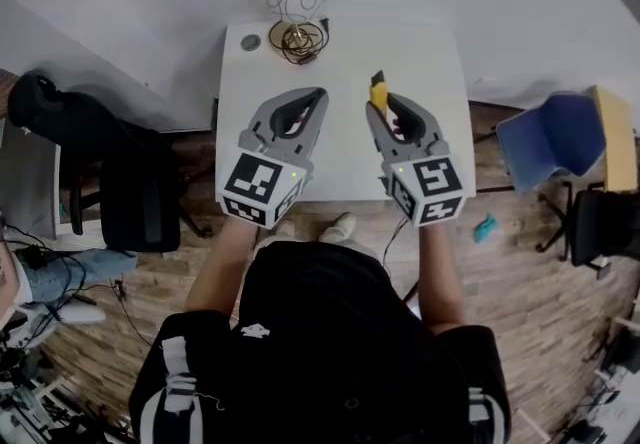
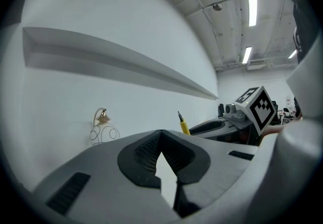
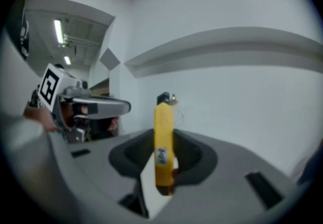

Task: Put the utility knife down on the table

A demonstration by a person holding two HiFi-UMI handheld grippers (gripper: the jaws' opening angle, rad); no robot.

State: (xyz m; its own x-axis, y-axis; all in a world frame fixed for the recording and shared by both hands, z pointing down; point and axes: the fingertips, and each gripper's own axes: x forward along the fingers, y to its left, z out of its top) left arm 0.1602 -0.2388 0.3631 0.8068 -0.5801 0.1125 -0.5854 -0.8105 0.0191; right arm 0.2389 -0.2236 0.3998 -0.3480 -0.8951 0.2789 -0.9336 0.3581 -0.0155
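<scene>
The right gripper [image 1: 385,112] is clenched on the yellow utility knife [image 1: 378,92]. Its jaws pinch the lower part of the handle, so most of the body and the dark blade end stand up above them. That low grip looks chosen to keep the sharp end away from the person and from the jaws. The knife hangs over the white table [image 1: 440,62], on the person's side of the small wire-globe lamp [image 1: 293,7] and off toward the right-gripper side of it, well apart from it. In the right gripper view the knife stands roughly upright against the wall behind, so it is not lying on anything, and the task's one step is not yet done. The left gripper [image 1: 318,97] is also on the person's side of the lamp, almost straight out from it. Its jaws are pressed together at the tips with nothing between them. It probably has no part in this step and waits beside the knife, clear of the spot where the knife would go. The tabletop between the lamp and the grippers is bare, which leaves room to lay the knife flat. Judging by the upright hold, the right gripper would need to drop and tip over until the knife's long side meets the surface before letting go. Releasing it while it stands on end could make it topple or roll.
</scene>
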